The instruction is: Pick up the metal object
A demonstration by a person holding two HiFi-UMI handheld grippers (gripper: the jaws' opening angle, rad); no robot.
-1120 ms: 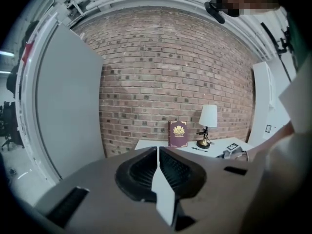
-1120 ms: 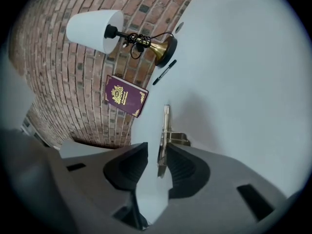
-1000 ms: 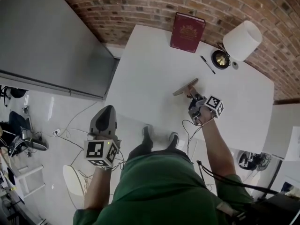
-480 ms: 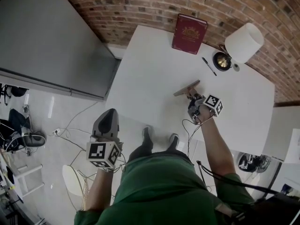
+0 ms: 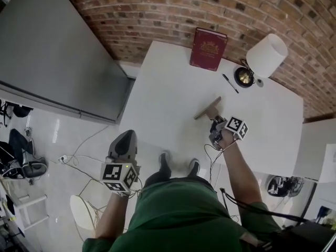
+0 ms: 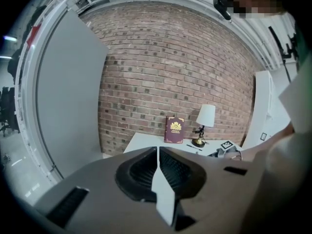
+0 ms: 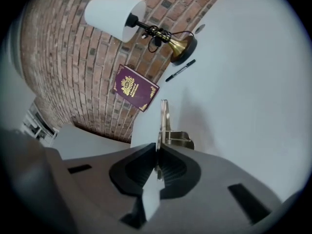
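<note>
On table [image 5: 168,83], right gripper [image 7: 157,152], lately agape, now tight on metal object [image 7: 165,117]

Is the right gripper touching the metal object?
Touching. The right gripper view shows the right gripper, whose jaws have just been closing, pinching the thin upright plate of the metal object between them.

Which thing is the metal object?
Find the white table by the brick wall. Nearer than the book, pen and lamp at its far edge is the metal object: a flat strip with a bracket; the jaws of the right gripper have just closed on it.
</note>
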